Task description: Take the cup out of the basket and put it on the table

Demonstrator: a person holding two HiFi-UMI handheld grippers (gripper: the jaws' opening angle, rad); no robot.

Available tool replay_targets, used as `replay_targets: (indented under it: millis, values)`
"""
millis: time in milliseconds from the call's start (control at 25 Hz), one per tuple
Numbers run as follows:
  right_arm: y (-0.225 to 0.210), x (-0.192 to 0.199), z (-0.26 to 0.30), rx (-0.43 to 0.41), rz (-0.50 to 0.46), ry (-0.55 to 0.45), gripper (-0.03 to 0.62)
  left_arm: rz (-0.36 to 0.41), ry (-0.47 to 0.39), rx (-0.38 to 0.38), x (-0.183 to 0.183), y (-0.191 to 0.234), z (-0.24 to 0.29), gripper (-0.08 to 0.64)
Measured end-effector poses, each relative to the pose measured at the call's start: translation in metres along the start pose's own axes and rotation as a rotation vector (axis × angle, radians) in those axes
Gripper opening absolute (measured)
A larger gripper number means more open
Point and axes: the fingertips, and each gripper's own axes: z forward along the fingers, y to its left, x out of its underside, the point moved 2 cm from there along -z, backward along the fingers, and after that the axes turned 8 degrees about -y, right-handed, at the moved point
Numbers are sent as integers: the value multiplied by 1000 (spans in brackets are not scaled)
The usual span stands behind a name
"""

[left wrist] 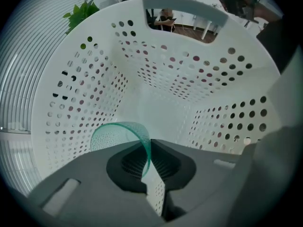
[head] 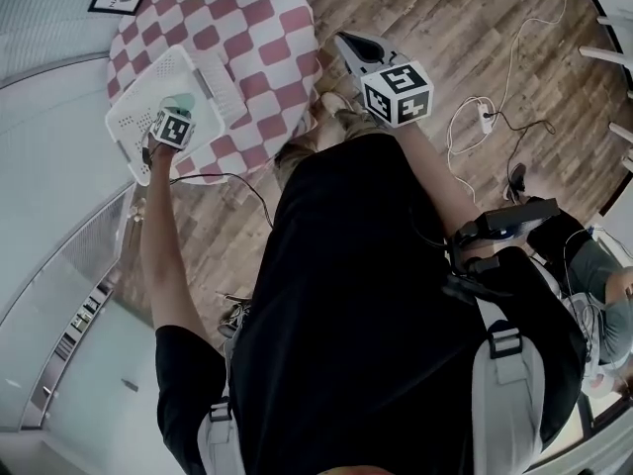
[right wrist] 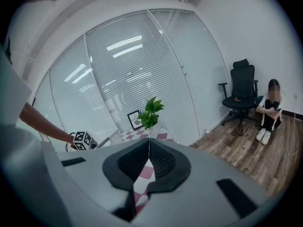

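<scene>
Wood flooring surrounds a round table (head: 267, 28) with a red-and-white checked cloth, and a white perforated basket (head: 134, 117) sits at its left edge. Reaching straight down into the basket, the left gripper (left wrist: 149, 148) has its 2 fingers clamped on the thin wall of a clear green cup (left wrist: 111, 136), which is inside, near a side wall. Right of the table, the right gripper (right wrist: 149, 144) hangs with fingers together on nothing. Pinched by only 1 thin wall, the cup could swing or slip during the lift, catch the basket's side and drag the light basket off the edge.
</scene>
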Motion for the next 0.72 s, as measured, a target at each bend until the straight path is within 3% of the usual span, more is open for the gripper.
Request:
replay_targets:
  millis: [240, 720]
  values:
    - [2, 3, -2, 4, -27, 8, 11, -23, -27, -21, 7, -9, -6, 21]
    - [10, 10, 7, -59, -28, 38, 11, 2, -98, -137, -11, 2, -47, 21]
